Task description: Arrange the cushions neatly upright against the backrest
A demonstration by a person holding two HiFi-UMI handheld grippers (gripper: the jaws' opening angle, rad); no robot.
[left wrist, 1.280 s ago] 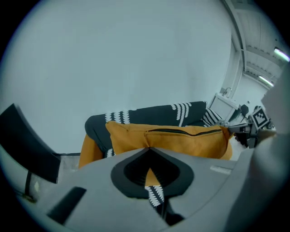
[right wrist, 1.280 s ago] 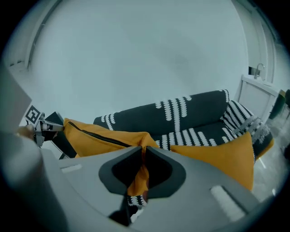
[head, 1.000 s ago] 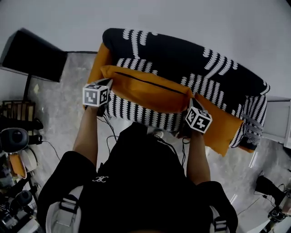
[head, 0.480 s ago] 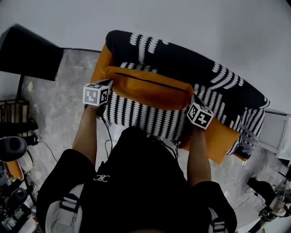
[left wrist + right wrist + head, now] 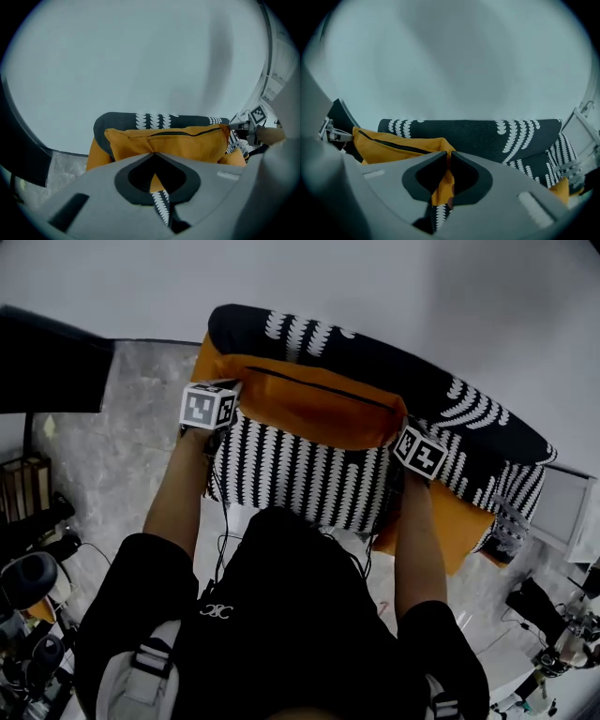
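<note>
The sofa's black backrest (image 5: 375, 348), marked with white, is the landmark. The orange zipped cushion (image 5: 314, 409) hangs just in front of it, zip edge uppermost, stretched between the two grippers. The left gripper (image 5: 153, 154) is clamped fully onto the cushion's left corner. The right gripper (image 5: 448, 157) pinches the right corner, with fabric pressed between its jaws.

To do this step well, I judge that both ends should come down level so the lower edge settles at the foot of the backrest. The top can then tip back until it leans there, and only after that should either grip let go. Releasing one corner early would likely let the cushion twist or slump.

A second orange cushion (image 5: 459, 521) lies low in front of the backrest's right end. More orange fabric (image 5: 208, 357) shows at the backrest's left end.

A pale wall (image 5: 394, 277) rises behind the backrest. Grey marbled floor (image 5: 141, 446) spreads to the left of it, and a black cabinet (image 5: 47, 371) stands further left.
</note>
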